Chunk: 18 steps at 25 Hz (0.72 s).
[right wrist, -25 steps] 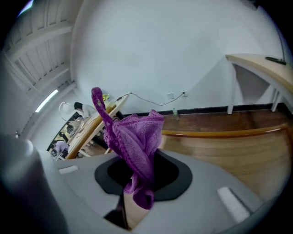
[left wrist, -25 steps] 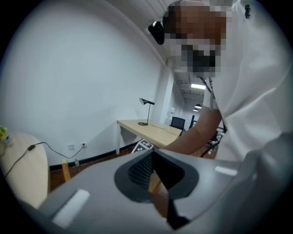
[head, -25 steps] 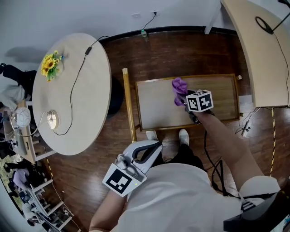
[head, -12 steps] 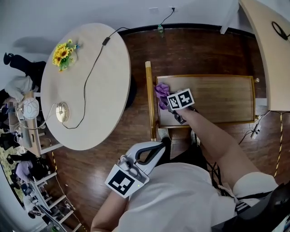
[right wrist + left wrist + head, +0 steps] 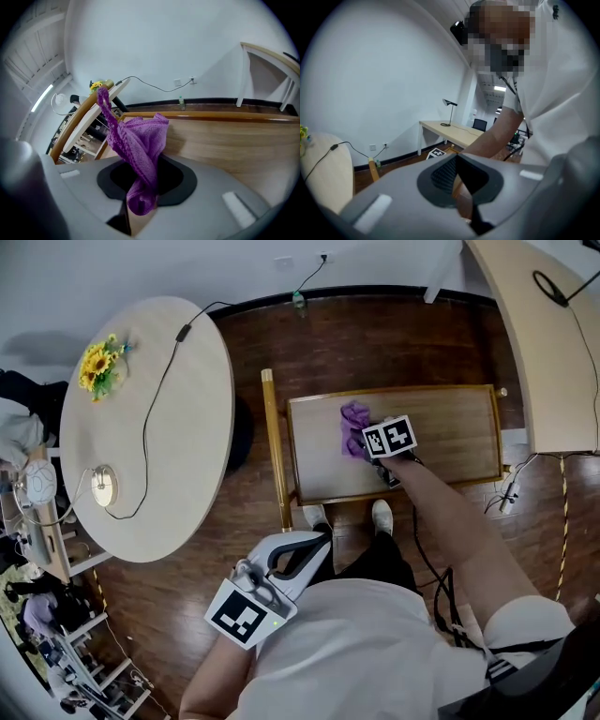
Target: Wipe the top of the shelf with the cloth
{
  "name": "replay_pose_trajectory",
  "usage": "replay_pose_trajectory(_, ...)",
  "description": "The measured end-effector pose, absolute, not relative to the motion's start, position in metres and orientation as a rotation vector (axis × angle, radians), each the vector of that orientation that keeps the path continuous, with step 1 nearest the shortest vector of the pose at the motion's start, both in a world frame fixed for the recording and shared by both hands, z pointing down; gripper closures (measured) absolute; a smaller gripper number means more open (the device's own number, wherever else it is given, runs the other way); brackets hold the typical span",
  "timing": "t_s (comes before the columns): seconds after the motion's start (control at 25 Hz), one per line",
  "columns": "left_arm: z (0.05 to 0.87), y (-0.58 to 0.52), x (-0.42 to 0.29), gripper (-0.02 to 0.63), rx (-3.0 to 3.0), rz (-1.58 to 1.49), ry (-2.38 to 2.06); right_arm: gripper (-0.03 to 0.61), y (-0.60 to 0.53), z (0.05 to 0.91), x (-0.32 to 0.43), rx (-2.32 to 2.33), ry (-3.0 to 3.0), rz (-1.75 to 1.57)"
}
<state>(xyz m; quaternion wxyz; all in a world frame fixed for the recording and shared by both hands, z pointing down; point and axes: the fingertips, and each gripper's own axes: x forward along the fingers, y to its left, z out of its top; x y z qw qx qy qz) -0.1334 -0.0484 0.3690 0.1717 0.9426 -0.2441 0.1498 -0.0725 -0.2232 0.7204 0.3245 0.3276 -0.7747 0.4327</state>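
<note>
Purple cloth (image 5: pixel 353 427) lies bunched on the wooden shelf (image 5: pixel 450 432), left of the middle of its top and about midway between the far and near edges. The right tongs (image 5: pixel 370 444) are closed on it. In the right gripper view a fold of the cloth (image 5: pixel 138 140) runs down between the jaws of the right tongs (image 5: pixel 140 187), with the rest heaped just ahead on the wood, touching the shelf (image 5: pixel 234 140).

The left tongs (image 5: pixel 317 543) take no part. They are held close to the person's body, well clear of the shelf. In the left gripper view the left tongs (image 5: pixel 464 192) look shut, with nothing between the jaws.

Wiping appears to be under way, with the cloth gripped and pressed to the surface. The wood shows no visible dust or streaks, so I cannot tell which parts are done. Judging by where the cloth sits, the long stretch toward the right edge and the near-edge corners may remain to be covered.
</note>
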Motion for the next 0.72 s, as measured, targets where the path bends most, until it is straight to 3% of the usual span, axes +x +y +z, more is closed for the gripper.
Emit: replay_pose_trajectory(0.72, 0.365, -0.043, -0.031, 0.595, 2.708, 0.445, -0.575, 0.479, -0.226, 0.731, 0.246, 1.202, -1.731, 1.048)
